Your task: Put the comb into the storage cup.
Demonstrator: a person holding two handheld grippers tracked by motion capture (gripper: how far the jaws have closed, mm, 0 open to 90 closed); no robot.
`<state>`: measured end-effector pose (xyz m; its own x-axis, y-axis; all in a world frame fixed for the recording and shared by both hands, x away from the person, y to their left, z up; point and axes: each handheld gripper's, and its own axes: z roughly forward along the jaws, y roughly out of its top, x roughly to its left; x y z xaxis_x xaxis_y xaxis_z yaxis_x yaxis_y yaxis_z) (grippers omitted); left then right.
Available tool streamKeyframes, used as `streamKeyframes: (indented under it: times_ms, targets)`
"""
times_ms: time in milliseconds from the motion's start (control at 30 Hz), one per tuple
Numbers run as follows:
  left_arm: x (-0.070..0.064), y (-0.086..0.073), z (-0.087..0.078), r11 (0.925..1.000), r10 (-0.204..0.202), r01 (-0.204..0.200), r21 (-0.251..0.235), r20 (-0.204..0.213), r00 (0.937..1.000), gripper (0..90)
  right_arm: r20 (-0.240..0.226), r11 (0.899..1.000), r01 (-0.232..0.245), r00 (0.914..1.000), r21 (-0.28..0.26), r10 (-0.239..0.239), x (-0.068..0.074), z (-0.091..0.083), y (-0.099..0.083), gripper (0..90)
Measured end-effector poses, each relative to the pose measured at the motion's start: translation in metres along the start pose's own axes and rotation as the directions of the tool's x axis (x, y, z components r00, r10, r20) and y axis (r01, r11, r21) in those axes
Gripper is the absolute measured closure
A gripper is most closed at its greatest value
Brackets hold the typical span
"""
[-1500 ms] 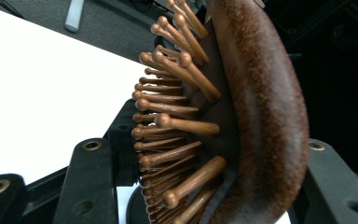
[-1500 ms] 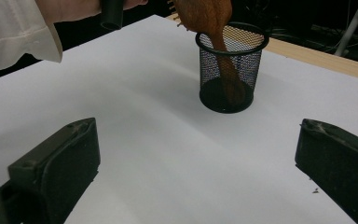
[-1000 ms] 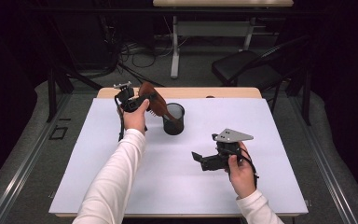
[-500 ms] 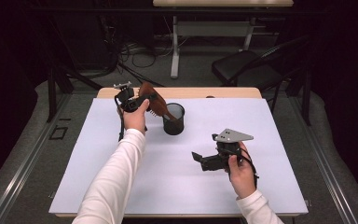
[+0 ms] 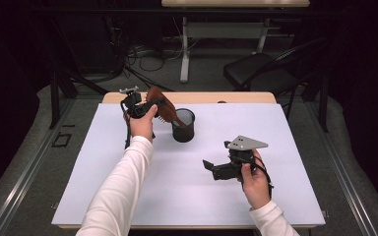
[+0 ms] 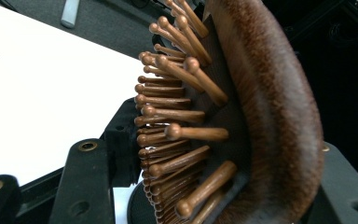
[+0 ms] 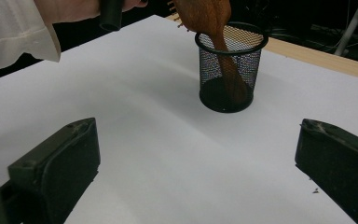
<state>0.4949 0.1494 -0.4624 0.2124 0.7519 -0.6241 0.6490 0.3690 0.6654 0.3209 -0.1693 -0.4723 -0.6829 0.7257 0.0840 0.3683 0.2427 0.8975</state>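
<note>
The left gripper [image 5: 150,105] is clamped on the head of a brown wooden hairbrush [image 5: 158,104] at the far left of the white table [image 5: 103,162]. In the left gripper view the black jaws stand on either side of the brush head [image 6: 242,116], with the rounded wooden bristles [image 6: 177,112] facing the left jaw and the smooth back against the right.

The brush is tilted. Its handle points down into a black mesh cup [image 5: 183,125] just beside the gripper. The right gripper view shows the handle [image 7: 228,70] inside the cup [image 7: 228,70], leaning against the mesh wall, with the lower end near the cup's base. The cup stands upright on the table.

The right gripper [image 5: 211,168] is held near the table's middle, well apart from the cup, with its jaws pointing left. Its jaws stand wide apart and hold nothing. A grey three-cornered plate [image 5: 246,143] sits on top of it.
</note>
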Motion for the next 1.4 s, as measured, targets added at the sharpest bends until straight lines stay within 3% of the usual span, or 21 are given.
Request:
streamKeyframes:
  times_ms: [467, 733, 1100, 1400]
  targets:
    - [-0.0003, -0.0002, 0.0003, 1.0000, -0.005, 0.005, 0.000, 0.000, 1.0000, 42.5, 0.001, 1.000, 0.000, 1.0000, 0.001, 0.000, 0.0000, 0.0000, 0.0000, 0.0]
    - [-0.0012, 0.0000, 0.0000, 0.9994, -0.017, 0.017, -0.029, 0.005, 0.9998, 29.8, 0.000, 1.000, -0.001, 1.0000, 0.005, 0.001, 0.0002, 0.0003, -0.0003, 0.0]
    - [0.0006, 0.0002, 0.0003, 0.9990, -0.014, 0.014, -0.042, -0.009, 0.9999, 19.7, 0.000, 1.000, 0.001, 1.0000, 0.005, -0.001, 0.0001, 0.0008, -0.0005, 0.0]
    - [0.0025, 0.0014, -0.0003, 0.9973, -0.045, 0.044, -0.059, -0.030, 0.9985, 15.2, 0.002, 1.000, 0.002, 1.0000, 0.007, -0.002, 0.0004, 0.0012, -0.0007, 0.0]
